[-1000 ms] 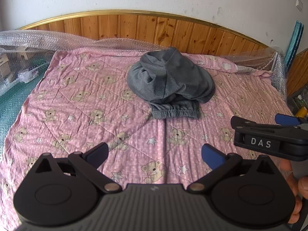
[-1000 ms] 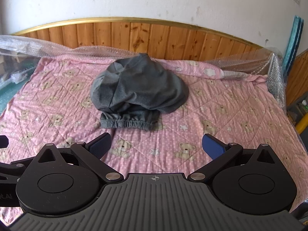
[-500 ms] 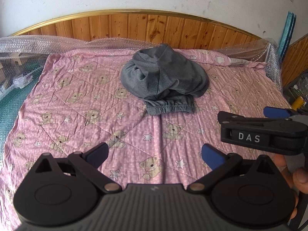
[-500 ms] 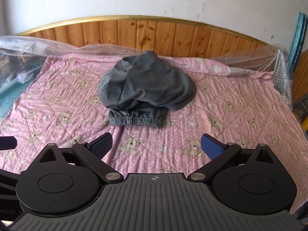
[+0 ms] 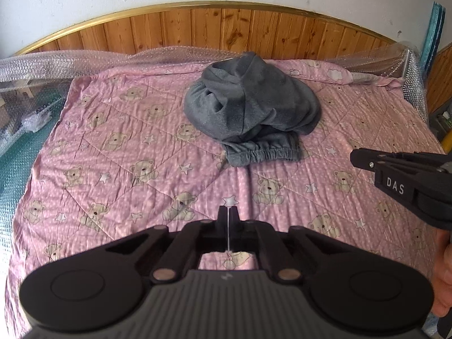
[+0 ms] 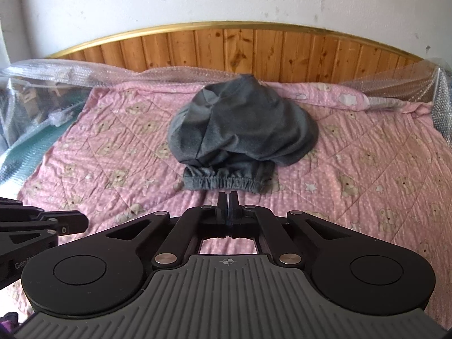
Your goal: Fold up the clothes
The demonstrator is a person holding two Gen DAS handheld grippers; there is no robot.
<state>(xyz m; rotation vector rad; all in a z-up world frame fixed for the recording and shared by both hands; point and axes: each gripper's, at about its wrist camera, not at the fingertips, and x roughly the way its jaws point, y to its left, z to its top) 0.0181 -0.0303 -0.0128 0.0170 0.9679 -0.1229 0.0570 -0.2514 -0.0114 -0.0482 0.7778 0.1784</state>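
Note:
A crumpled grey garment (image 5: pixel 251 110) with an elastic waistband lies heaped on the far middle of the pink bear-print bedspread (image 5: pixel 113 155). My left gripper (image 5: pixel 229 212) hovers over the bedspread short of the heap. Its jaws are closing to a thin slit with nothing between them. In the right wrist view the grey garment (image 6: pixel 240 130) sits straight ahead, its waistband just beyond my right gripper (image 6: pixel 228 197), which is shut and empty. The right gripper (image 5: pixel 356 158) also shows at the right edge of the left wrist view, held by a hand (image 5: pixel 443 276).
A wooden headboard (image 5: pixel 240 31) with a gold rim stands behind the bed against a white wall. Bubble wrap (image 5: pixel 42 65) runs along the bed's far and left edges. The bedspread (image 6: pixel 367 169) spreads wide on both sides of the heap. The left gripper's arm (image 6: pixel 56 226) juts in at the left.
Both grippers' jaws have gone from wide open to together, with nothing caught between them. The left gripper has shifted a little over the bedspread; the garment has not moved.

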